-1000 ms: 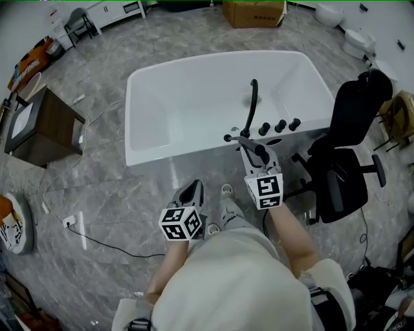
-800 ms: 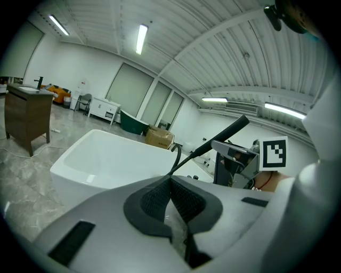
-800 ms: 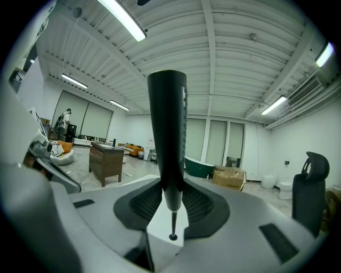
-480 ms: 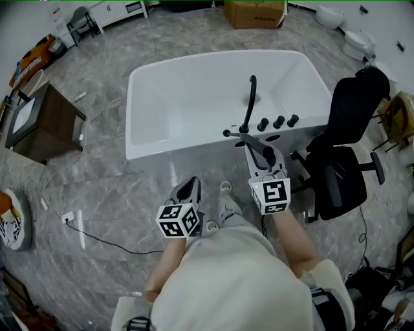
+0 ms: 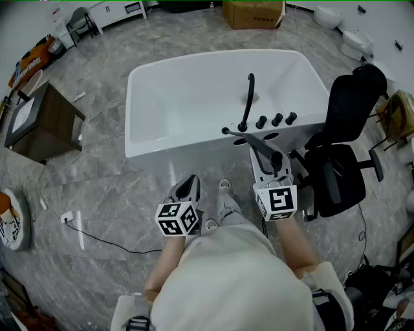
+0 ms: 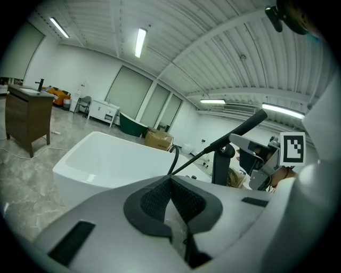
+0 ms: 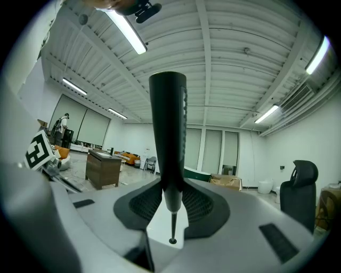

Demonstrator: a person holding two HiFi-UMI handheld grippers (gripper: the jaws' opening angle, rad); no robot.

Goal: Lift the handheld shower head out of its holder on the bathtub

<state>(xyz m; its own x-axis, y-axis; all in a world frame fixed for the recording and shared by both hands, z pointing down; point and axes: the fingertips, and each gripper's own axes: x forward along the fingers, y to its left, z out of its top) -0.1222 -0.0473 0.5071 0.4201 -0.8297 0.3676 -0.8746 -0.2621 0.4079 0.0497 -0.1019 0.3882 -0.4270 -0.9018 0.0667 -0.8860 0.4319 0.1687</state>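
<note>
The black handheld shower head [image 5: 259, 147] is a slim wand, clear of the white bathtub's rim [image 5: 149, 71] and slanting over its near right corner. My right gripper [image 5: 266, 160] is shut on its thick end; in the right gripper view the wand [image 7: 168, 133] stands up between the pads, my right gripper [image 7: 171, 205] clamped on it. The left gripper view shows the wand [image 6: 234, 130] held above the tub edge. My left gripper [image 5: 188, 187] hangs low in front of the tub, apart from everything, its jaws together and empty [image 6: 173, 200].
A black curved spout [image 5: 248, 103] and three black knobs [image 5: 276, 119] stand on the tub deck. A black office chair [image 5: 343, 149] is close on the right. A wooden cabinet [image 5: 42, 126] stands left, a cardboard box [image 5: 253, 13] beyond the tub, a cable [image 5: 103, 242] on the floor.
My right gripper has drawn the shower head up and back toward the person, away from the tub deck. The left gripper has barely shifted.
</note>
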